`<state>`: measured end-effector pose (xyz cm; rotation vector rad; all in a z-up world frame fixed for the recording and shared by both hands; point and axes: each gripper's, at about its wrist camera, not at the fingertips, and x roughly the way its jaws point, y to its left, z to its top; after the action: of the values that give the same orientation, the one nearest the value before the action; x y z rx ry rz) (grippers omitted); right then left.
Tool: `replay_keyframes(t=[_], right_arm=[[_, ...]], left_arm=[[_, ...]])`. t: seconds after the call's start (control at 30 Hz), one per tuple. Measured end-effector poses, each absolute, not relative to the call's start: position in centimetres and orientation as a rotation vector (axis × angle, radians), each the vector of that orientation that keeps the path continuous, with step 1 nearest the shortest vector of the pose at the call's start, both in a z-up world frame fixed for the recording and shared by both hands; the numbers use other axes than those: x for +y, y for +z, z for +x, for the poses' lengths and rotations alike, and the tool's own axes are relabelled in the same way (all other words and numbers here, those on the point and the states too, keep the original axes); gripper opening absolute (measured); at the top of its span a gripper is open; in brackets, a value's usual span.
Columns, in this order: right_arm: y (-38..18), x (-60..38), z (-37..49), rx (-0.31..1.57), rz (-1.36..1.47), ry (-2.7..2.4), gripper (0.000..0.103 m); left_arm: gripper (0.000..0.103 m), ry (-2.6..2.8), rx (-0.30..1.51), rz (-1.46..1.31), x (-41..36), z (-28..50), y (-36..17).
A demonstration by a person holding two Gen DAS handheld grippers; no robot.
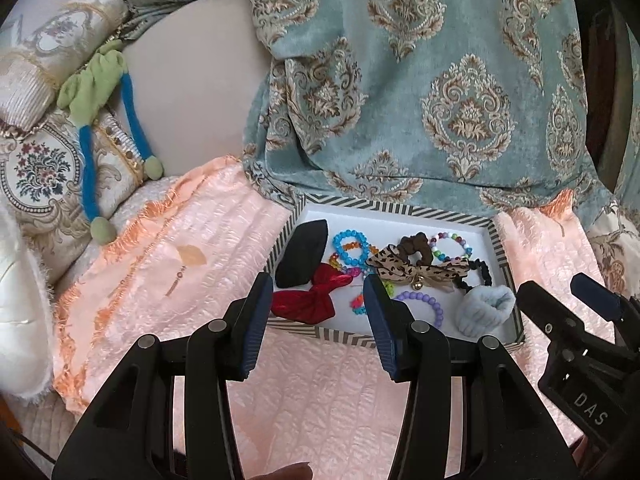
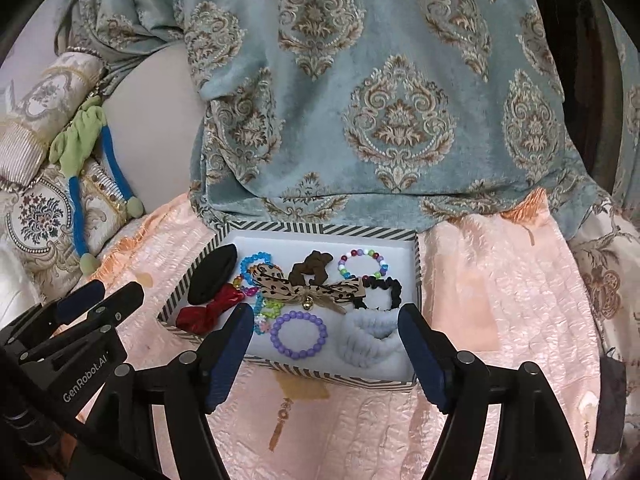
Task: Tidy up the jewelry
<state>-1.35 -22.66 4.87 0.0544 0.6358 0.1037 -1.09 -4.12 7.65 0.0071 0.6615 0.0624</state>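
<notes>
A striped-rim tray lies on a peach cloth and holds hair pieces and bracelets: a red bow, a black clip, a leopard bow, a purple bead bracelet, a pale blue scrunchie, a blue bead bracelet and a multicolour bead bracelet. My left gripper is open and empty just before the tray's near left. My right gripper is open and empty over the tray's near edge.
A teal patterned fabric hangs behind the tray. Embroidered cushions and a green and blue cord toy lie at the left. The peach cloth spreads around the tray.
</notes>
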Motion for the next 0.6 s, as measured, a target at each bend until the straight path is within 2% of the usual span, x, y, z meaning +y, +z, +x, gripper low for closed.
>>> replay_keyframes(t=[0.6], right_arm=[[6.0, -22.7, -2.8, 0.603, 0.047, 0.097, 0.075]], left_arm=[[0.047, 0.069, 0.637, 0.007, -4.1, -2.6, 8.6]])
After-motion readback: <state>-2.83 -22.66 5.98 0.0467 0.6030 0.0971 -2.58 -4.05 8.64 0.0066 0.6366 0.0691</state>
